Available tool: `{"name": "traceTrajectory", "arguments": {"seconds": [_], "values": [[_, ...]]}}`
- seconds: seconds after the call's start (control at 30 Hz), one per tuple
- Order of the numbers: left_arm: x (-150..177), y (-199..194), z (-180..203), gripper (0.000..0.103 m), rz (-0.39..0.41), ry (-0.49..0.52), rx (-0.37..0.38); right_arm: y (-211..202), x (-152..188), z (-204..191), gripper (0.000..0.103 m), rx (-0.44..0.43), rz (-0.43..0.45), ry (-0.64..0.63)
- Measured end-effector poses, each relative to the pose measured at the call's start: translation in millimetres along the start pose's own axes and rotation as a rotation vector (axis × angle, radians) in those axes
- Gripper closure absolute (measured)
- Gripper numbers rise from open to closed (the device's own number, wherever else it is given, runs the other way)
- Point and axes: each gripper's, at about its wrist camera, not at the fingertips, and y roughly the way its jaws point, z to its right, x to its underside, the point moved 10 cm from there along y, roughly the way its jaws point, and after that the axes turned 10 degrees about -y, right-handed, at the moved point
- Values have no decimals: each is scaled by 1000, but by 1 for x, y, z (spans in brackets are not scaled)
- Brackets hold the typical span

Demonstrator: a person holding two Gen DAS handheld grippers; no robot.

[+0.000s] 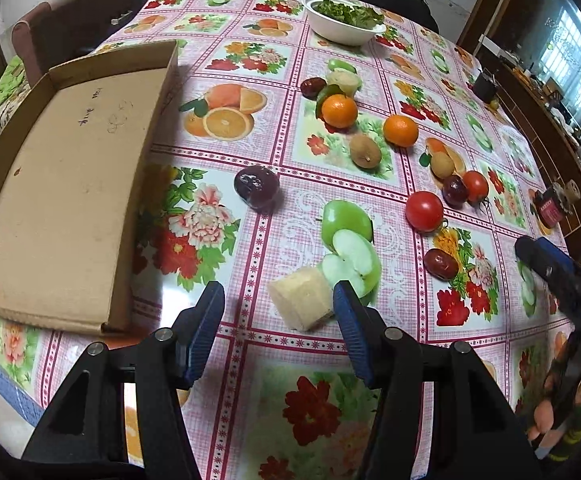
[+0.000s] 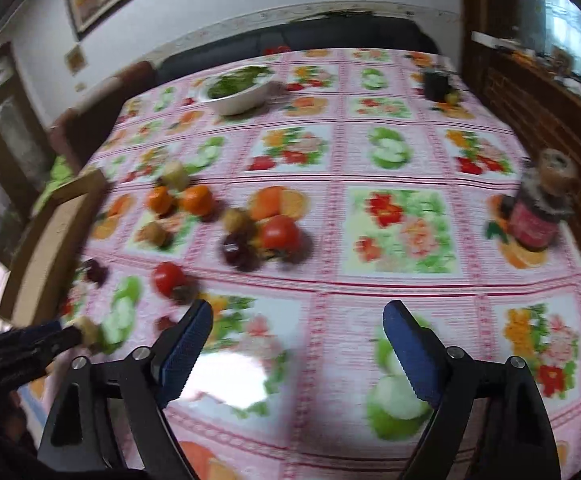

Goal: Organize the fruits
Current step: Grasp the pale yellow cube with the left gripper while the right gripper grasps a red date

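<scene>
Fruit lies scattered mid-table on the floral tablecloth (image 1: 250, 60), right of the cardboard tray (image 1: 62, 184). Your left gripper (image 1: 278, 300) tilts steeply down with its jaws apart, a pale cut chunk (image 1: 300, 300) between its fingertips beside the sliced green apple (image 1: 350, 248). Your right gripper (image 2: 298, 320) hangs open over bare cloth, nothing between its jaws.

Loose fruits (image 1: 370, 140) scattered over the tablecloth: oranges (image 1: 339, 110), tomatoes (image 1: 424, 211), dark plum (image 1: 257, 188), beside an empty cardboard box (image 1: 66, 184)

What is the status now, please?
Left gripper open, jaws just short of pale yellow fruit chunk. Right gripper open, empty. Brown cardboard tray empty. Green apple halves touch chunk.
</scene>
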Motion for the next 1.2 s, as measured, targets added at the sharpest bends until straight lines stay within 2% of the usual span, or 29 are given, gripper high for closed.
{"name": "traceTrajectory", "arguments": {"seconds": [0.1, 0.2, 0.3, 0.37, 0.43, 0.47, 0.5, 0.73, 0.93, 1.2], "values": [[5, 4, 3, 48, -27, -3, 20, -1, -1, -34, 22, -87, 6, -69], [12, 9, 7, 48, -50, 7, 29, 6, 2, -66, 33, -157, -12, -141], [13, 12, 8, 48, -40, 15, 28, 23, 10, -86, 50, -168, -76, -209], [11, 13, 9, 48, -27, 17, 27, 34, 16, -94, 69, -177, -115, -234], [7, 14, 10, 48, -13, 21, 35, 45, 22, -94, 76, -173, -147, -252], [6, 15, 11, 54, -10, 23, 38, 46, 21, -94, 79, -161, -141, -264], [5, 16, 11, 66, -3, 28, 30, 47, 21, -95, 82, -157, -143, -270], [8, 10, 14, 66, -9, 47, 62, 38, 20, -87, 82, -175, -146, -221], [3, -11, 8, 66, 42, 55, 52, 26, 16, -90, 82, -187, -128, -205], [-5, -37, -8, 66, 101, 47, 57, 12, 11, -114, 82, -228, -107, -217]]}}
